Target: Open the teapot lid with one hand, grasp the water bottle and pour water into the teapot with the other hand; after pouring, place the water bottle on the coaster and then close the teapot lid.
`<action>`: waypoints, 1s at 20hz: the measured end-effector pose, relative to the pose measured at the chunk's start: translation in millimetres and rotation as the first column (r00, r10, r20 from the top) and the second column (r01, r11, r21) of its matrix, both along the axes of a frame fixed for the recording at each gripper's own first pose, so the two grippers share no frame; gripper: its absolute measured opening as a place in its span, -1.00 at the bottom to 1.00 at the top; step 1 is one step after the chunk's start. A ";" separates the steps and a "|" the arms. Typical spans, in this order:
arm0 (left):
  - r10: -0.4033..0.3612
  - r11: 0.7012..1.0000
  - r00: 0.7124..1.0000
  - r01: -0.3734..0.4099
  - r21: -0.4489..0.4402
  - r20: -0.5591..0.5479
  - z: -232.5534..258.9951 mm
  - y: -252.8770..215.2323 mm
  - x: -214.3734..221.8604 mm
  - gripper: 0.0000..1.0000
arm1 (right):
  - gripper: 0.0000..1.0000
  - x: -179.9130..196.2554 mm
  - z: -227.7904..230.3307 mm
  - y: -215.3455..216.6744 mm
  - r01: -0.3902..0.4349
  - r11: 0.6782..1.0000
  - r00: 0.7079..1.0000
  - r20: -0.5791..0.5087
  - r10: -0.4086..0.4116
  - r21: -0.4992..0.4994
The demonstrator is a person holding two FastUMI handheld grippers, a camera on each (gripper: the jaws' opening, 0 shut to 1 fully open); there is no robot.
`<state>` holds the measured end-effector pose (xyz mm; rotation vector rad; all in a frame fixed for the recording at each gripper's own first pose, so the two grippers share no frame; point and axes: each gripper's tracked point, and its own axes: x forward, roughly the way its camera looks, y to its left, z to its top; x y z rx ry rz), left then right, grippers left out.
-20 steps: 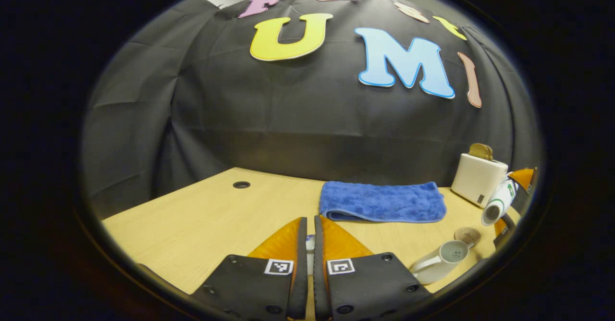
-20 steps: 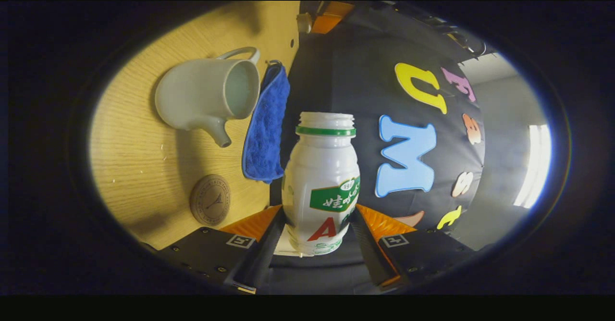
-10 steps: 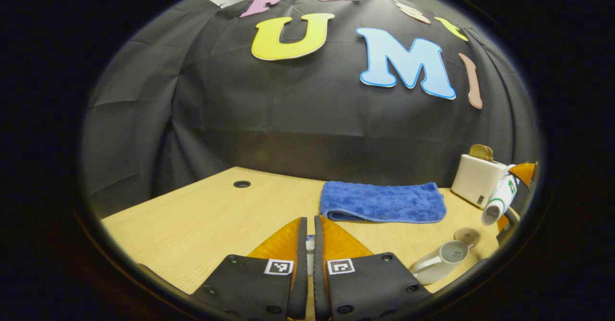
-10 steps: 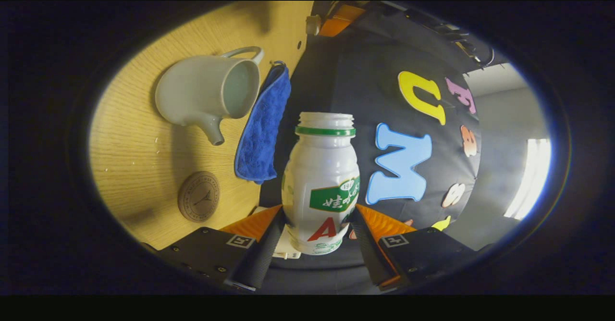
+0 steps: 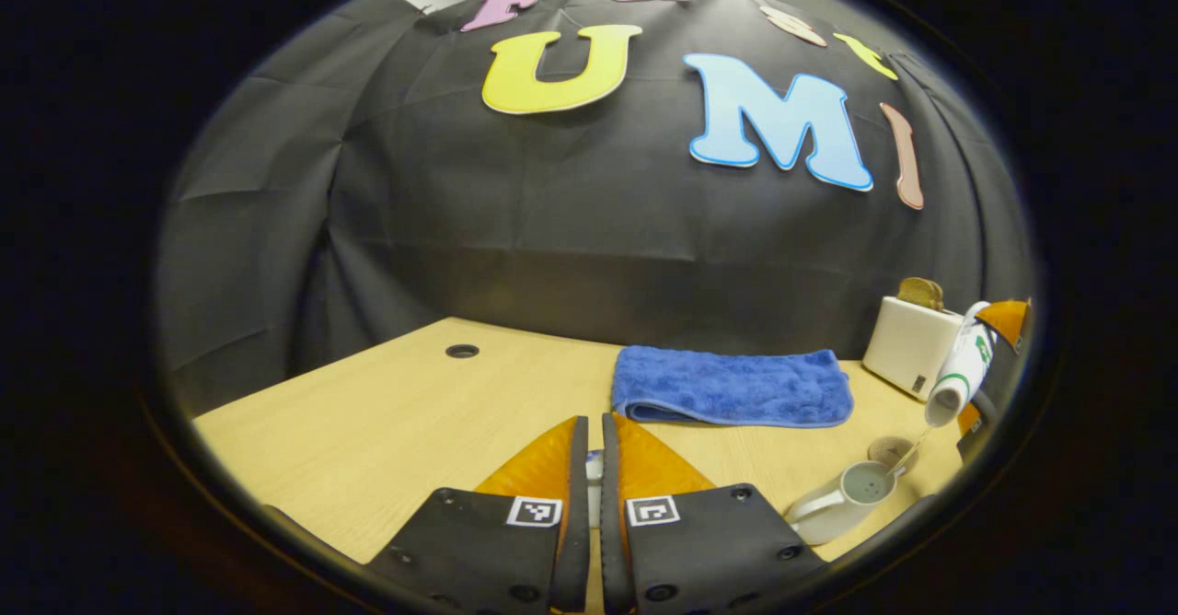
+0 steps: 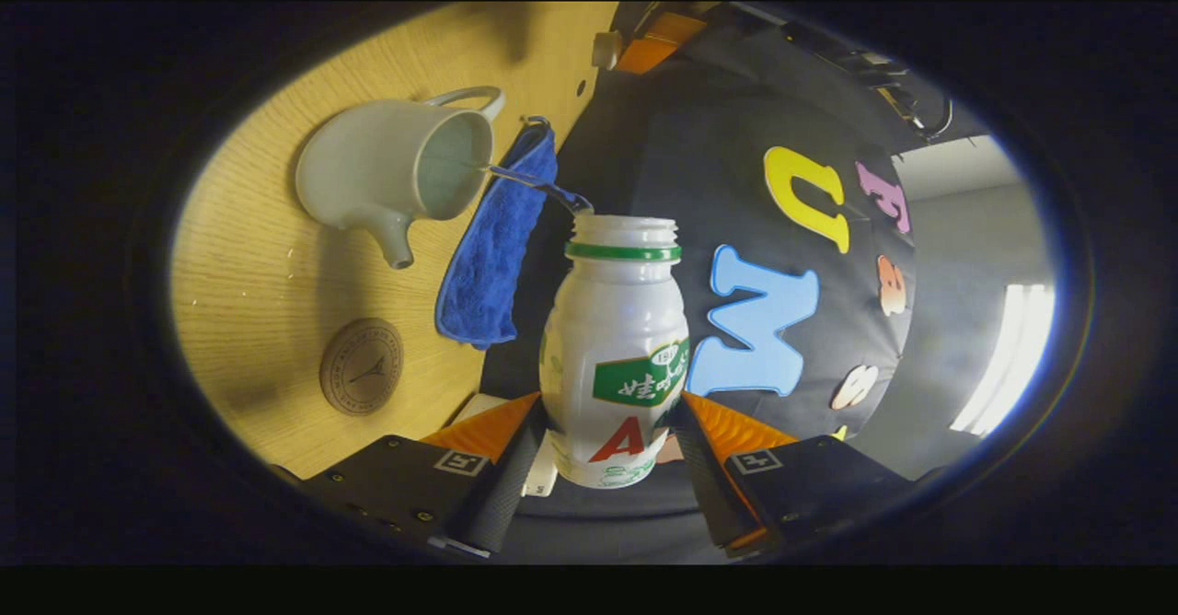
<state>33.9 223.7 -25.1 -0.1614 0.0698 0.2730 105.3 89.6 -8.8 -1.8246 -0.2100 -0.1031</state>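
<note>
My right gripper (image 6: 610, 400) is shut on a white water bottle (image 6: 615, 339) with a green neck ring, no cap on it. The bottle is tipped over, and a thin stream of water (image 6: 529, 182) runs from its mouth into the open top of the pale teapot (image 6: 391, 178) on the wooden table. In the left gripper view the tilted bottle (image 5: 957, 371) hangs over the teapot (image 5: 842, 500) at the far right. My left gripper (image 5: 594, 422) is shut on the small pale teapot lid (image 5: 594, 477), held off to the side. A round brown coaster (image 6: 362, 378) lies near the teapot.
A folded blue towel (image 5: 732, 387) lies at the back of the table (image 5: 396, 431) against the black cloth wall. A white box-shaped appliance (image 5: 911, 343) stands at the far right, behind the coaster (image 5: 891, 449). A round cable hole (image 5: 462, 351) sits at the back left.
The right gripper has tipped the bottle further, and water now streams from its mouth into the teapot. The left gripper has stayed put with the lid.
</note>
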 end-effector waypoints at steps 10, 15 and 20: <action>-0.003 1.000 1.000 0.003 -0.003 -0.002 -0.4 -1.1 0.5 -0.77 | 0.59 -1.0 7.8 3.1 -0.012 0.999 1.000 0.016 0.013 -0.032; -0.006 1.000 1.000 0.006 -0.004 -0.008 -1.8 -0.5 1.7 -0.68 | 0.59 -0.8 15.3 4.0 -0.021 0.998 0.999 0.029 0.022 -0.059; -0.007 1.000 1.000 0.007 -0.004 -0.013 -3.6 -1.3 1.0 -0.70 | 0.60 0.4 18.5 4.4 -0.026 0.997 0.999 0.033 0.028 -0.074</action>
